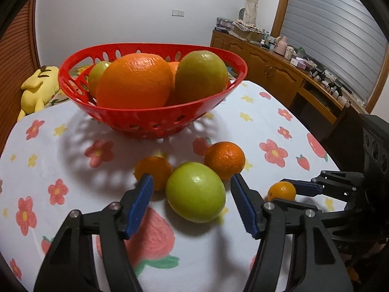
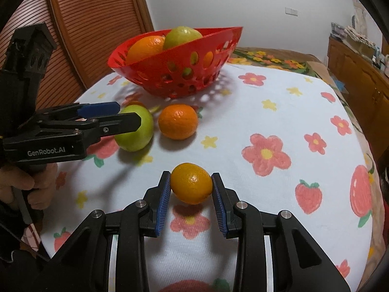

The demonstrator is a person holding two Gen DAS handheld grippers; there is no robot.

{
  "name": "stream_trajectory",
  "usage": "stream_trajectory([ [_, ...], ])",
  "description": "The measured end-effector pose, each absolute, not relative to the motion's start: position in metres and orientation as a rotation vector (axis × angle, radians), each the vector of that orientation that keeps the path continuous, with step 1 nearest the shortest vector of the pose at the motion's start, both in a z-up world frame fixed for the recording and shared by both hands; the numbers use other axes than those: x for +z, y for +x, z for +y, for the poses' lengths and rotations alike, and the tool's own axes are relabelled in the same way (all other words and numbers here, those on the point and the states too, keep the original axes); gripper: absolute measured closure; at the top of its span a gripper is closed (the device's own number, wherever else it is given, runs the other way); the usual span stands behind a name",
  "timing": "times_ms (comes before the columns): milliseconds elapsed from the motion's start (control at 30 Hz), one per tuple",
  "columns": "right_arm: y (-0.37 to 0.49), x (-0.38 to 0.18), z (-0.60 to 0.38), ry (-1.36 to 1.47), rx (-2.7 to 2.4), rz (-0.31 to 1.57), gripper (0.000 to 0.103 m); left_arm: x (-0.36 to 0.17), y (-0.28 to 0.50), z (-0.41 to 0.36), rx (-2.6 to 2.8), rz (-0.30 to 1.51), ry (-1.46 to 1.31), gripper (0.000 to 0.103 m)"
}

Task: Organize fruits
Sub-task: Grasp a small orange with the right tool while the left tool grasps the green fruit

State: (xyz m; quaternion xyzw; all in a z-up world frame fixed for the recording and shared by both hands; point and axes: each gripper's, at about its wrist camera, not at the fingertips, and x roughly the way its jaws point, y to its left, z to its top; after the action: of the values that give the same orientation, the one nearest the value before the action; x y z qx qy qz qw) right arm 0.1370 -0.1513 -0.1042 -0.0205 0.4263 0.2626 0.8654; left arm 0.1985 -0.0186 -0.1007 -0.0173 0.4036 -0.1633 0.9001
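Observation:
A red perforated basket [image 1: 150, 119] [image 2: 175, 73] holds a big orange [image 1: 133, 82], green fruits and another orange. On the cloth lie a green fruit [image 1: 195, 192] [image 2: 143, 131], a tangerine [image 1: 225, 159] [image 2: 178, 121] and a small orange [image 1: 155, 170] behind it. My left gripper [image 1: 192, 185] [image 2: 128, 114] is open, its blue pads on either side of the green fruit without touching. My right gripper [image 2: 190, 177] [image 1: 291, 187] has its pads against both sides of a small yellow-orange fruit [image 2: 191, 183] [image 1: 282, 191] that rests on the cloth.
The table carries a white cloth [image 2: 279, 126] with flower and strawberry prints. A yellow plush toy [image 1: 39, 90] lies beyond the table's far left edge. A wooden sideboard [image 1: 279, 73] with clutter stands at the right. A slatted wooden panel [image 2: 92, 24] is at the left.

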Motion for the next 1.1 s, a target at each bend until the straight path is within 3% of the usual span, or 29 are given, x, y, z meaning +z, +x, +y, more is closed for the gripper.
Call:
stream_trajectory([
  [433, 0.138, -0.108, -0.154, -0.025, 0.552, 0.906, 0.070, -0.107, 0.201, -0.025, -0.329, 0.856, 0.005, 0.039],
  [567, 0.137, -0.108, -0.153, -0.024, 0.553, 0.907, 0.070, -0.109, 0.200, -0.026, -0.345, 0.852, 0.010, 0.050],
  [1100, 0.137, -0.108, -0.153, -0.023, 0.553, 0.908, 0.070, -0.101, 0.184, -0.010, -0.344, 0.821, -0.030, 0.050],
])
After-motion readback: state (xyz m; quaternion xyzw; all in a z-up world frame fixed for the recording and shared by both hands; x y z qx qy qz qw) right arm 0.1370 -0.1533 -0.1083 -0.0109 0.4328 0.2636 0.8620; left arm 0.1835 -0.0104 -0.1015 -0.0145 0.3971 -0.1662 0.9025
